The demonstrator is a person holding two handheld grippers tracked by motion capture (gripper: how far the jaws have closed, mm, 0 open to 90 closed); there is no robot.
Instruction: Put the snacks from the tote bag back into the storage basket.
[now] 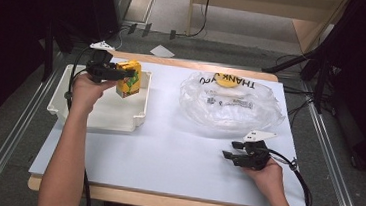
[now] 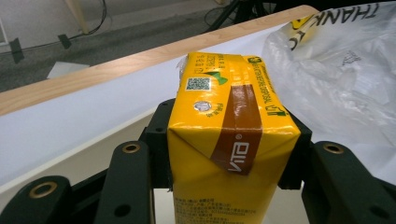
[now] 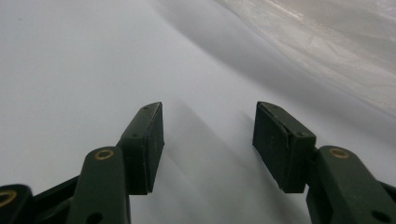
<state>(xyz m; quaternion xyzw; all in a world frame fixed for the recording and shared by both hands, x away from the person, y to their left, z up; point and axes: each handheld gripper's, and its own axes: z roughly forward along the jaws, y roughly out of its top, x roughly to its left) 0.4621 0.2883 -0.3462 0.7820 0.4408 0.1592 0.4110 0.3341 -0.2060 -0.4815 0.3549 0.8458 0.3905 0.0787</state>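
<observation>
A yellow drink carton [image 1: 129,78] was held upright over the white tray [image 1: 70,104], clamped across its flat sides by the left gripper [image 2: 233,154]. The right gripper [image 1: 240,155] was rested on the surface with its jaws apart and empty. The carton was judged light, stiff but crushable, and best gripped mid-body on its flat faces.

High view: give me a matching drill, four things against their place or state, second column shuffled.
1. yellow drink carton
2. white plastic tray
3. clear plastic bag
4. right gripper

a. open, nothing between its fingers
b. far right of the table, printed THANK YOU
c. clamped in the left gripper
d. left side of the table, under the carton

Pairs: 1-c, 2-d, 3-b, 4-a
</observation>
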